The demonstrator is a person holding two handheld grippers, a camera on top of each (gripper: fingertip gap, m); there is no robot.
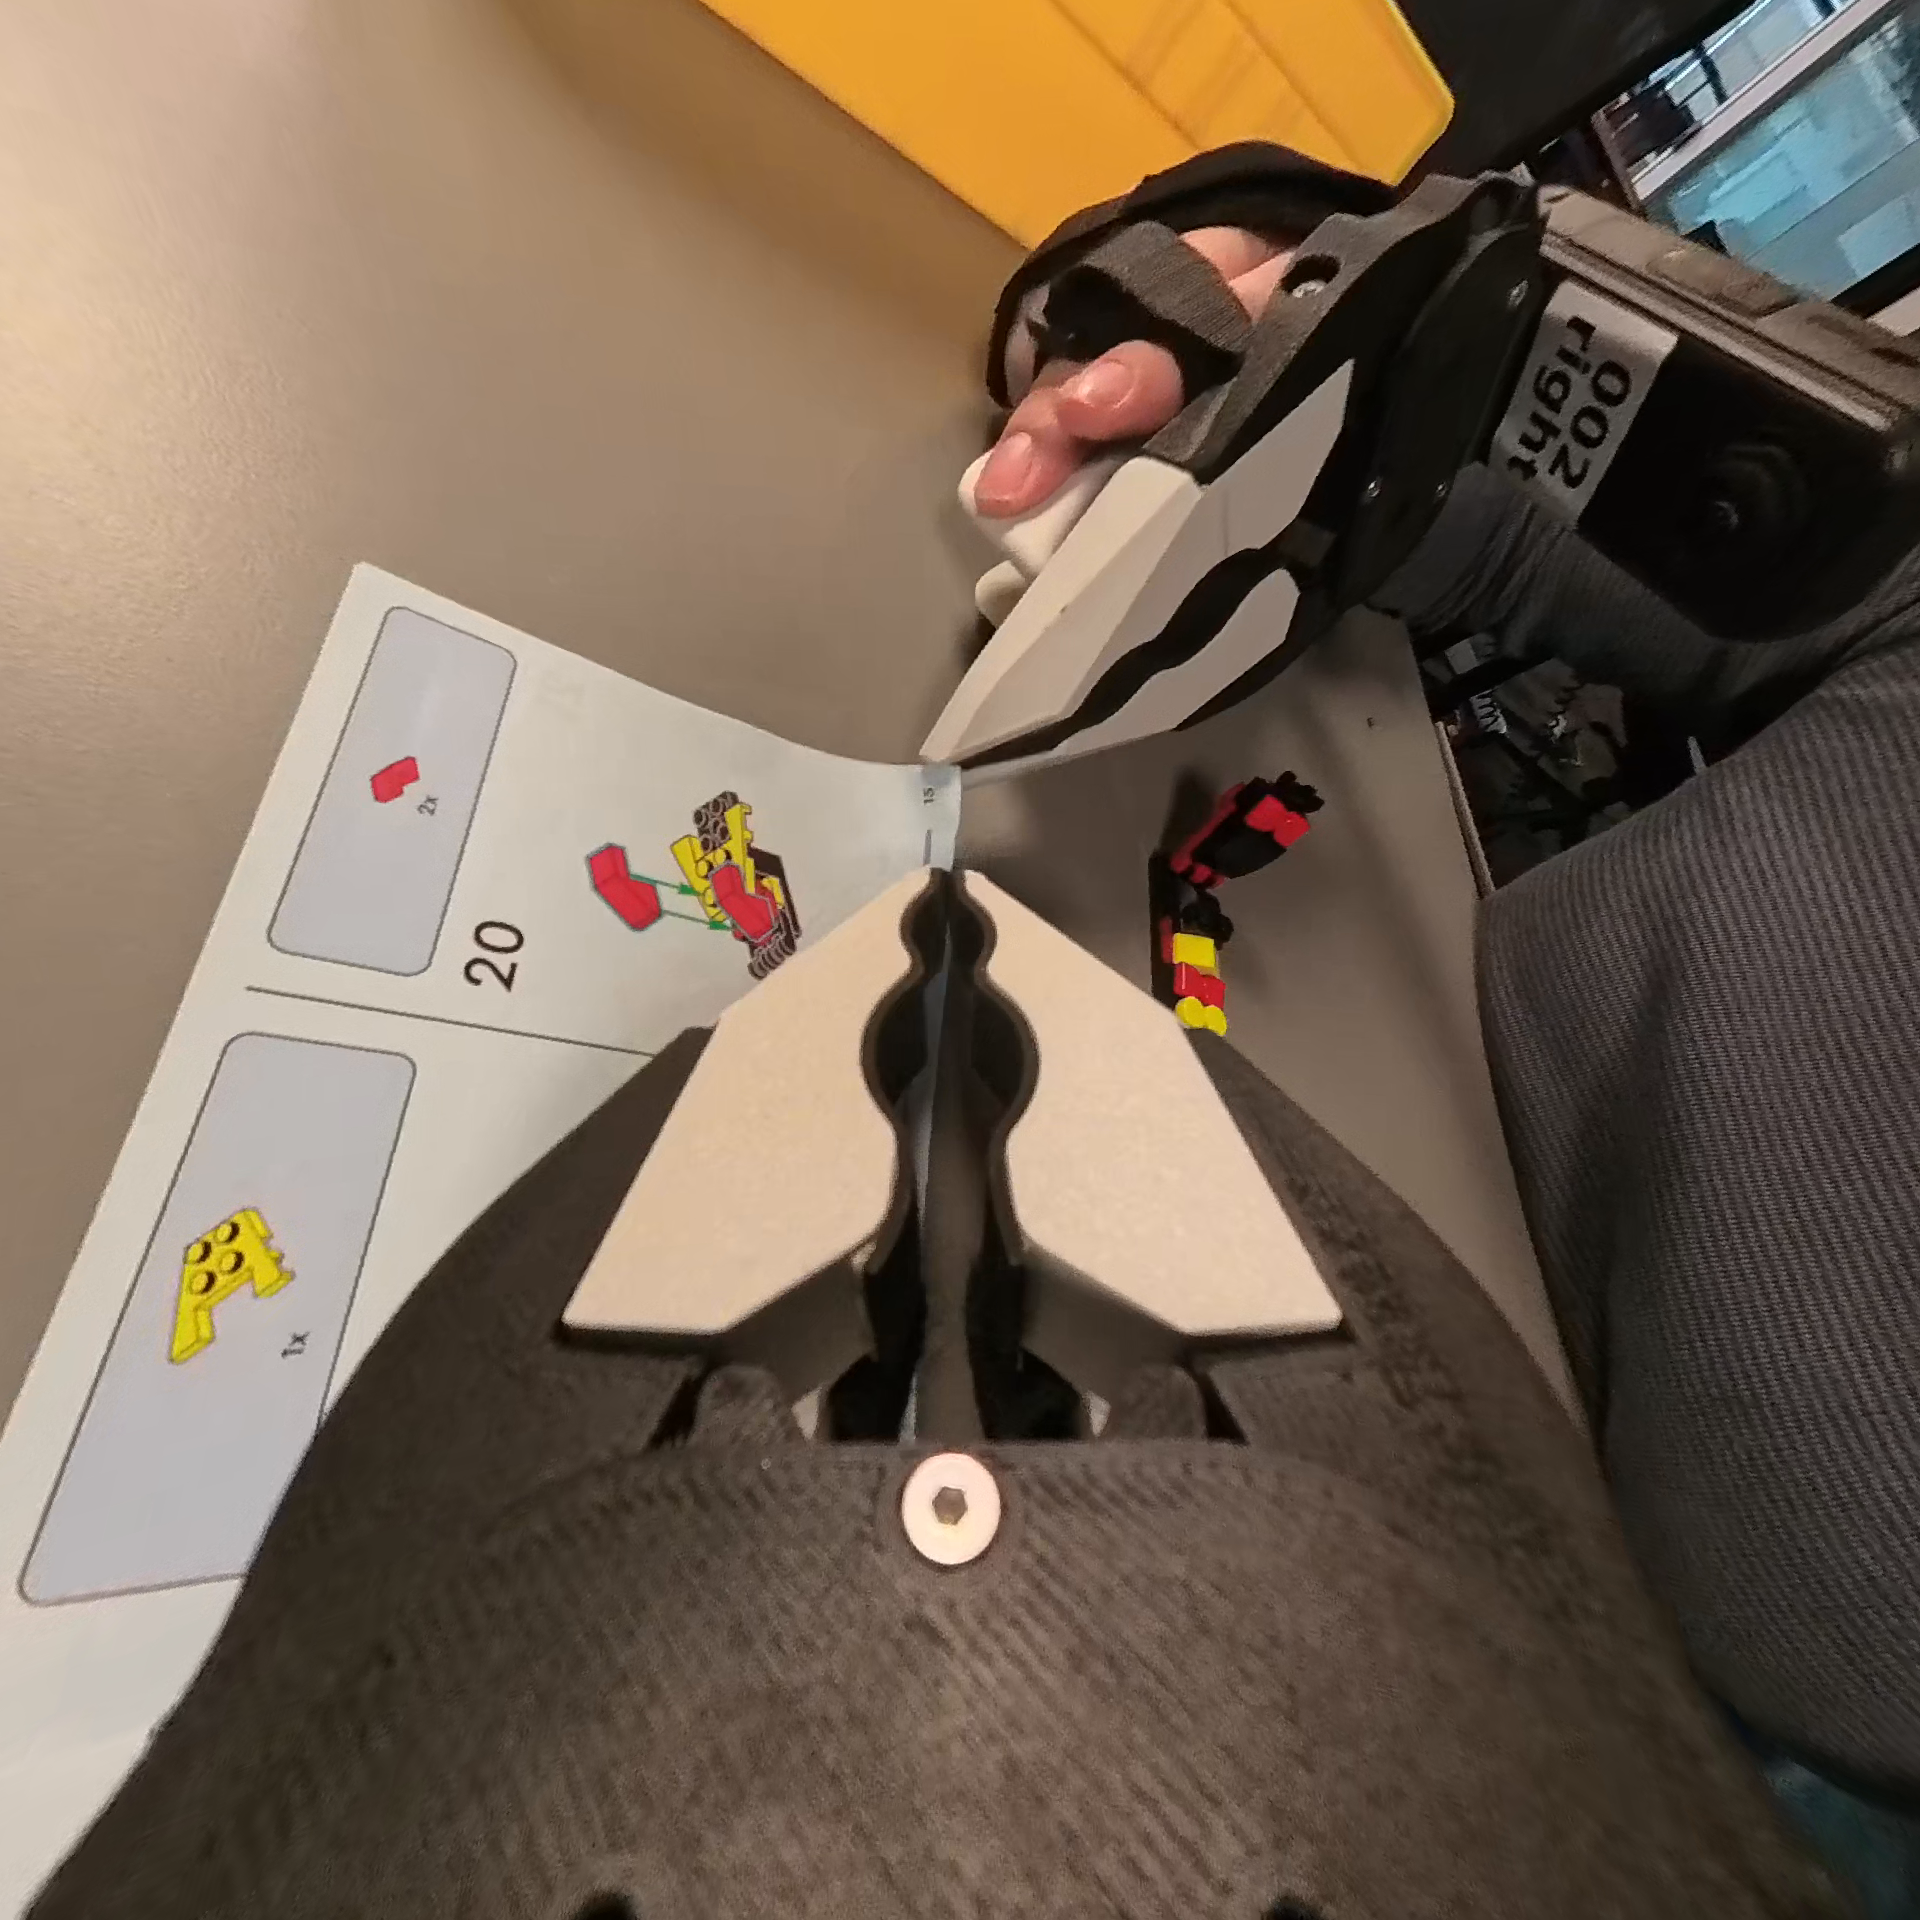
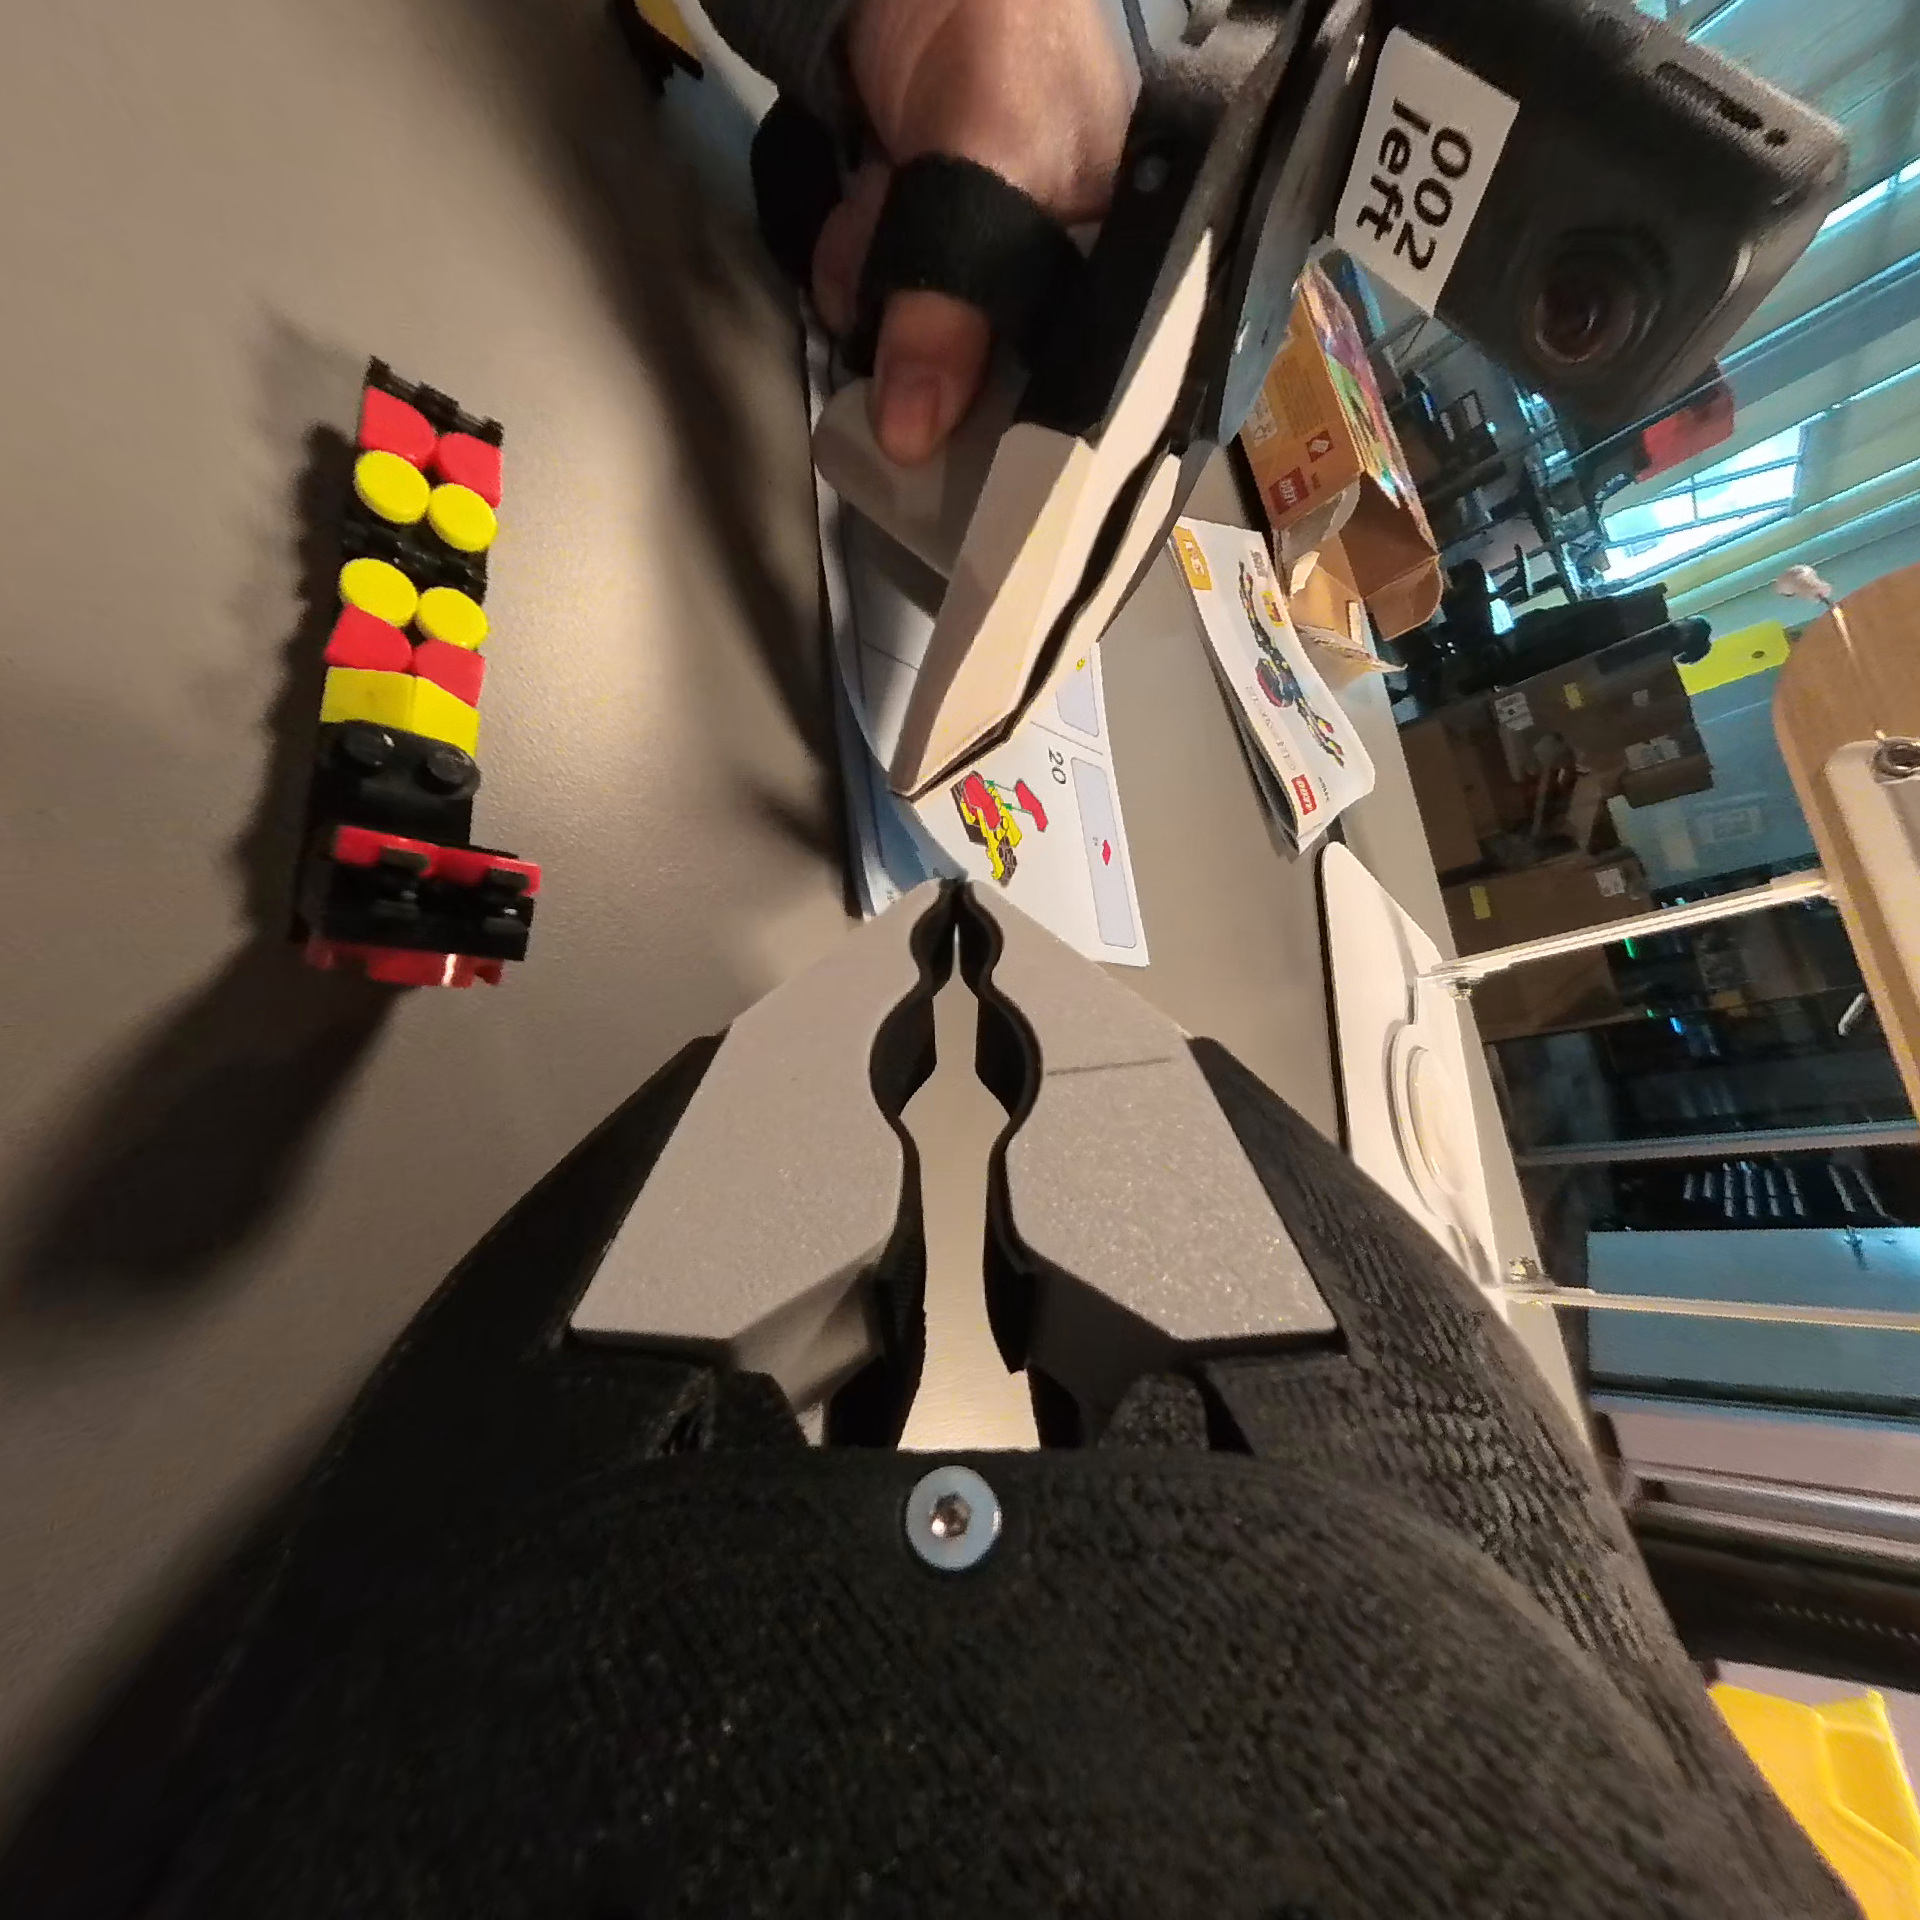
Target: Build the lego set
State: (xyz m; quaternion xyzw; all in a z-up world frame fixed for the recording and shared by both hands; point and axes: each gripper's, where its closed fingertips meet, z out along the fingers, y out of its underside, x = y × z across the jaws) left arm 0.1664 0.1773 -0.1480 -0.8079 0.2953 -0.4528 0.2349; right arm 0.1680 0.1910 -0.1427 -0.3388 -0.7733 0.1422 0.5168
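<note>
Both of your grippers are pinched on paper, not bricks. The left gripper (image 1: 943, 883) has its jaws closed flat on the edge of the pale blue printed paper instruction sheet (image 1: 582, 831), and the right gripper (image 2: 951, 896) has its jaws closed on the same sheet's corner, tips nearly meeting the left's. The page bows up between them, lifted off the grey counter (image 1: 416, 364).

Judge that sheet as very light, limp and easy to tear or crease: hold it near the margin, close to the edge, and move both hands together so it is not pulled taut.

The thing the task is really about, the long black, red and yellow brick-built model (image 2: 410, 675), lies flat on the counter just beside the sheet, well clear of either gripper. It should be light and rigid along its run, but the joints between plates are its weak spots, and the smooth round yellow tiles on top look slippery. Take it across its narrow width on the studded black sides, near the middle, rather than by the red end section, which could snap off.

A second printed booklet (image 2: 1273, 675) and a torn cardboard box (image 2: 1340, 488) sit farther off.
</note>
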